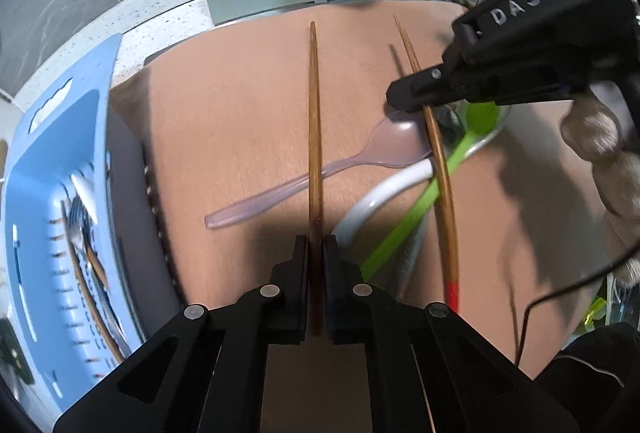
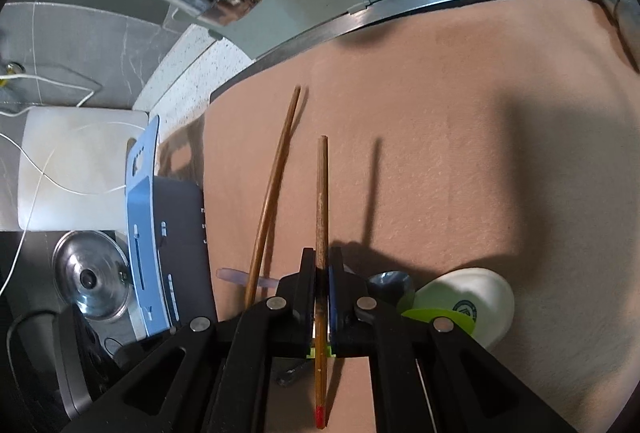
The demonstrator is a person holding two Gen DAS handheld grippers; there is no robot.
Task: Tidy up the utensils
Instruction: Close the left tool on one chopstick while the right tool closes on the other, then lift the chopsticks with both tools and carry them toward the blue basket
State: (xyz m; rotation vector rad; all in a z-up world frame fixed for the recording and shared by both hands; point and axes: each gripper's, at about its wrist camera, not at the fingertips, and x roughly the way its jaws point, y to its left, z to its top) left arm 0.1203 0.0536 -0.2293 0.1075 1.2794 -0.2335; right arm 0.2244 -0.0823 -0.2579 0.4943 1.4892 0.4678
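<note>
Left tool (image 1: 316,253): closed on one chopstick (image 1: 314,137), which is held pointing away over the tan mat (image 1: 240,105).
Right tool (image 2: 322,273): closed on the red-tipped chopstick (image 2: 322,201), which is lifted above the mat.
Clear spoon (image 1: 304,181): laid flat on the mat, under the left chopstick.
Green spoon (image 1: 408,221): laid across the white spoon (image 1: 384,193).
Blue basket (image 1: 60,193): placed at the mat's left; cutlery is seen inside.

I see two brown chopsticks (image 1: 314,137) running up mid-frame over the tan mat, a clear spoon (image 1: 320,173) lying crosswise beneath them.
</note>
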